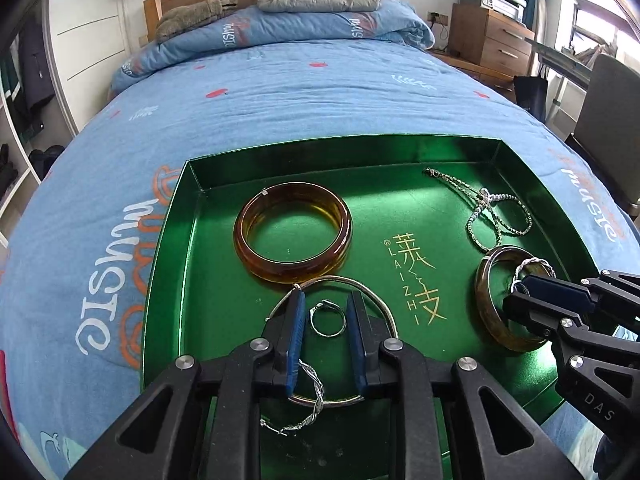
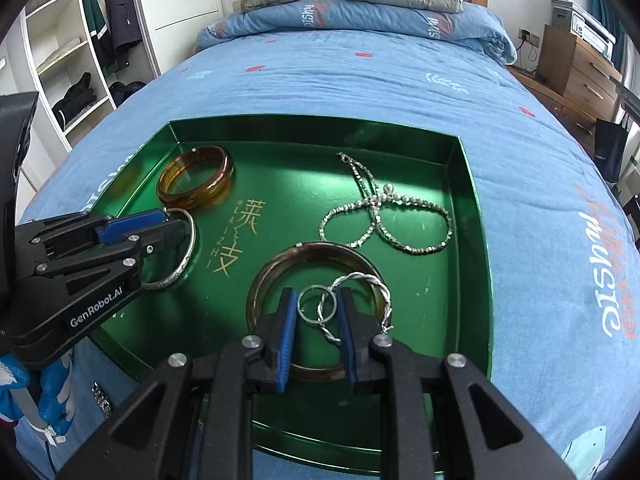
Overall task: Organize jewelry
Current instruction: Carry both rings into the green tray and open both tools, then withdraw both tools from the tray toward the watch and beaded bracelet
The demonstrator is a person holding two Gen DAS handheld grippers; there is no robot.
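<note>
Down in green tray [image 1: 172, 264] on blue bedspread [image 1: 280, 92]: left gripper [image 1: 326, 300] spread around small ring [image 1: 327, 318], not pinching; right gripper [image 2: 317, 298] likewise around ring [image 2: 313, 305]. Amber bangle [image 1: 292, 236] far left, beaded chain [image 2: 384, 216] far right, silver bangle [image 2: 186, 256] and twisted hoop [image 2: 360, 280] crowding close.

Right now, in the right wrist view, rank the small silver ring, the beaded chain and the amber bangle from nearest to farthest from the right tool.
1. Small silver ring: between the right tool's blue pads.
2. Beaded chain: beyond the ring, right of the tray's middle.
3. Amber bangle: far left corner of the green tray.
</note>
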